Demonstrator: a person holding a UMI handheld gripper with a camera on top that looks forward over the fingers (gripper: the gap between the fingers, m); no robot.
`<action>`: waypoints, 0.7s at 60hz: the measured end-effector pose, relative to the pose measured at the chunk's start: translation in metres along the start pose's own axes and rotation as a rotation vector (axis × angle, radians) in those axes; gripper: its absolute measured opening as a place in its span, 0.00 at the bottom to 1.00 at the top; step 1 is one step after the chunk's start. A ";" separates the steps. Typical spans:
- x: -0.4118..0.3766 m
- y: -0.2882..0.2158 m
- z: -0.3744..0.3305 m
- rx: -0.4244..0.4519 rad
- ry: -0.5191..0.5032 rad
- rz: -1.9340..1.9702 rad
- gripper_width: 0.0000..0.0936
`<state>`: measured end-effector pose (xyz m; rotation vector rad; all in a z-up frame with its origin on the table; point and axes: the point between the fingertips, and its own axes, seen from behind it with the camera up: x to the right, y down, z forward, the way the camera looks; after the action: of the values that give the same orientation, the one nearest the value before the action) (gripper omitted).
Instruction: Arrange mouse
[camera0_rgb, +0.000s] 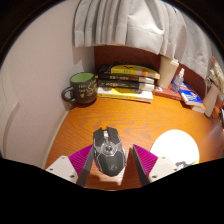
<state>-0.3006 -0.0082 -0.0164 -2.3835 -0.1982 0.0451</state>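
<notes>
A black gaming mouse (108, 150) with grey trim lies on the wooden desk (55, 135), its nose pointing away from me. It sits between the fingers of my gripper (111, 160). The left magenta pad (82, 163) is close against the mouse's side. A thin strip of wood shows between the mouse and the right pad (143, 160). The gripper is open around the mouse, which rests on the desk.
A dark green mug (83, 88) stands at the back left. A stack of books (127, 80) lies beyond the mouse, under a grey curtain (130, 25). More small items (190, 95) crowd the back right. A white round object (173, 147) lies just right of the fingers.
</notes>
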 end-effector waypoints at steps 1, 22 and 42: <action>0.001 -0.002 0.002 0.000 0.003 0.004 0.80; 0.007 -0.020 0.020 -0.015 0.040 0.095 0.52; 0.005 -0.026 0.025 -0.029 0.019 0.091 0.40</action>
<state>-0.3016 0.0279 -0.0174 -2.4198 -0.0813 0.0631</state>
